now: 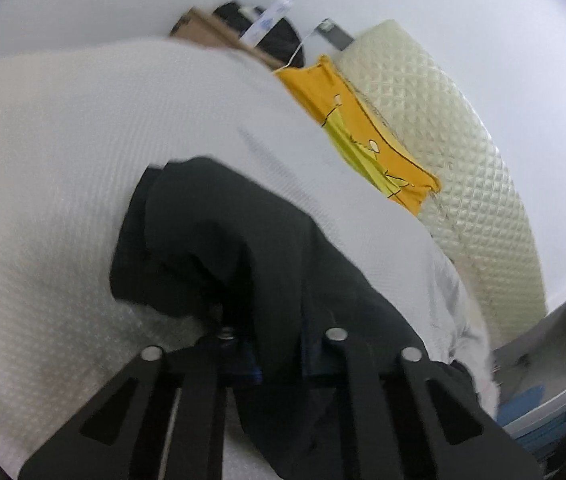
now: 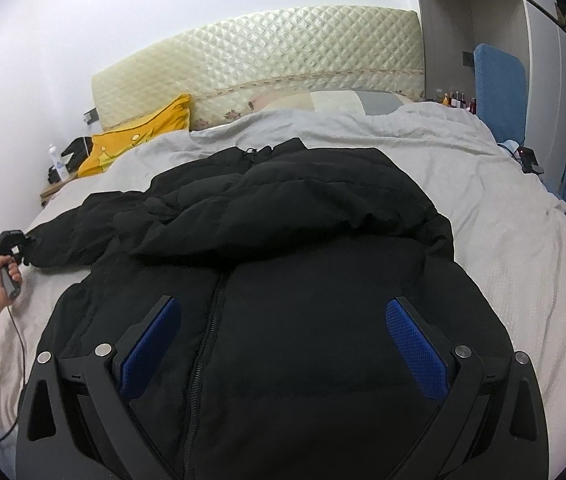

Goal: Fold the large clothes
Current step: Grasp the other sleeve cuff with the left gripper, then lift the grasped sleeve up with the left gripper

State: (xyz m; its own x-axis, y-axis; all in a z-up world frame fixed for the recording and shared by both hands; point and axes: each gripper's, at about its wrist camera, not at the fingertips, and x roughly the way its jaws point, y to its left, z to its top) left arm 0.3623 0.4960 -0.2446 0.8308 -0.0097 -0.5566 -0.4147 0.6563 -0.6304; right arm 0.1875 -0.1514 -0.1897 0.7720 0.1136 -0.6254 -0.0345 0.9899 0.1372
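A black puffer jacket [image 2: 291, 264] lies spread on the white bedspread [image 2: 523, 248], zipper up, one sleeve folded across the chest and the other stretched to the left. My left gripper [image 1: 267, 344] is shut on the cuff of that sleeve [image 1: 211, 240]; it also shows in the right wrist view [image 2: 19, 246] at the bed's left edge. My right gripper [image 2: 283, 344] is open with its blue pads [image 2: 415, 352] wide apart, hovering over the jacket's lower front, holding nothing.
A yellow pillow [image 2: 139, 140] lies by the quilted cream headboard [image 2: 259, 64]. A nightstand [image 2: 59, 176] with a bottle stands left of the bed. A blue chair [image 2: 499, 88] and a shelf with small bottles stand at the right.
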